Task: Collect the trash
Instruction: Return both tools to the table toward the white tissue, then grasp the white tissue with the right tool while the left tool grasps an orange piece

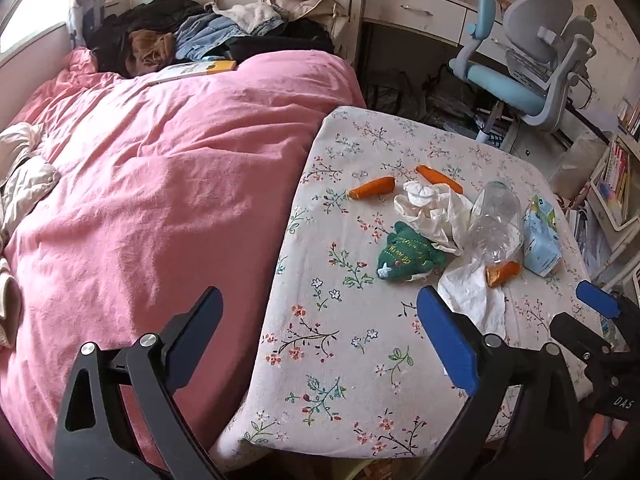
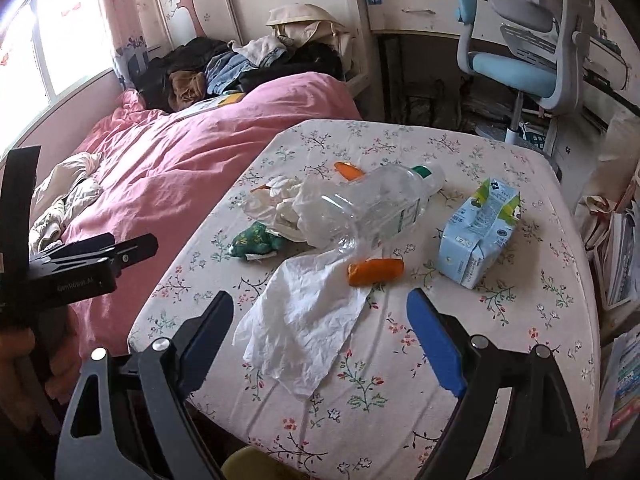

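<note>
Tissue between spread fingers (untouched).

A small table draped in a white cloth printed with little flowers serves as the landmark. Just left of it, touching its edge, lies a bed under a rumpled pink duvet. At the far end of that bed, beyond the table's left corner, sits a heap of dark, denim and beige clothes, with a yellow-edged book flat on the duvet before it. Behind the table stands a white desk with a drawer, and a grey swivel chair with a light blue seat is near the table's far right corner. Right of the table, shelves of books stand close by.
</note>
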### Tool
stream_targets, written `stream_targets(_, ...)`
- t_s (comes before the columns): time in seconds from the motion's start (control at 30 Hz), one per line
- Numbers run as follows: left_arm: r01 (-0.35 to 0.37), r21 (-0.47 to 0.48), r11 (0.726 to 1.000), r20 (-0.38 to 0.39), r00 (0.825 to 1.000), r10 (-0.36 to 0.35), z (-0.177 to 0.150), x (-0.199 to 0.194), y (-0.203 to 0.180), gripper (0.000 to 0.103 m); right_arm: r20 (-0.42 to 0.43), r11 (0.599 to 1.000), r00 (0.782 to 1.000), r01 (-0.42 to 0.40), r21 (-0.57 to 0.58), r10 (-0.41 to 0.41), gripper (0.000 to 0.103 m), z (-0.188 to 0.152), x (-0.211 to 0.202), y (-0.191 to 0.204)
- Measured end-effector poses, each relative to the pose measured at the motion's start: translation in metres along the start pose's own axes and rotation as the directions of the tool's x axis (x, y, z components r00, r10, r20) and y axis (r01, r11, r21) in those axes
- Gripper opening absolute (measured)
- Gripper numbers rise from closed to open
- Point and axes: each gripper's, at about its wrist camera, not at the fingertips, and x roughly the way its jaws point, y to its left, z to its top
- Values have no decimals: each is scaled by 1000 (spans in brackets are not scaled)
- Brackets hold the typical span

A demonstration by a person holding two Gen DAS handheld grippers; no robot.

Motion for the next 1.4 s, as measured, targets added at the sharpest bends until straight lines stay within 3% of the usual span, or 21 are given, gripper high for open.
stream_targets(0.7,8,12,1000,-26,1000,-7,0,6,2,94,-27,1000,999,21,-8,-21,85,0,7,-2)
stream_targets(0.9,17,-109,994,-47,999,-22,3,7,34,94,-49,999,998,40,15,-39,85,-1,11,-11)
stream_targets(1.07,18,-174,985,-54,998,-28,0,9,49,94,-75,999,997,16,39,-13,85,-2,17,-17)
stream_targets(1.3,14,-124,992,-73,997,-23,-1,14,36,94,-175,994,981,-77,77,90,85,-7,40,-12)
stream_targets(1.4,14,-123,992,-81,996,-24,-2,17,34,94,-203,995,974,-91,36,97,85,-9,50,3)
